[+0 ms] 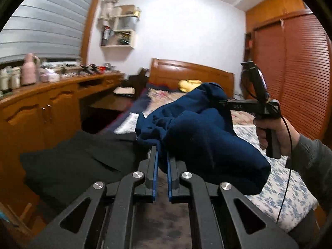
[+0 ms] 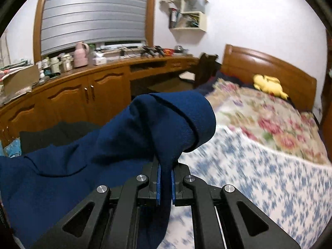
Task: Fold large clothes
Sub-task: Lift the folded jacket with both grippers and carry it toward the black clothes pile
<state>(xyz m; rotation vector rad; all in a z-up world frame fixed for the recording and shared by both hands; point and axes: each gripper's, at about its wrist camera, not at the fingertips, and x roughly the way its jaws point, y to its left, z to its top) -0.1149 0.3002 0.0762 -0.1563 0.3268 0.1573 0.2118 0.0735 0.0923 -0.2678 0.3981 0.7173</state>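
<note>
One navy blue garment [image 1: 199, 128], thick and bunched into soft folds, hangs in the air above the bed [image 1: 276, 191], stretched between two grippers. The left gripper [image 1: 162, 155] has its jaws pinching one bunched edge; the right gripper [image 2: 166, 166] has its jaws clamped on a hemmed end of the cloth. One dark garment [image 1: 78, 161] lies flat alongside, and one yellow plush toy [image 2: 268, 86] rests by the headboard

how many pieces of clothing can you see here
2: a navy blue garment held up over the bed by both grippers, and a black garment lying flat near the wooden cabinet. Others may be hidden.
</note>
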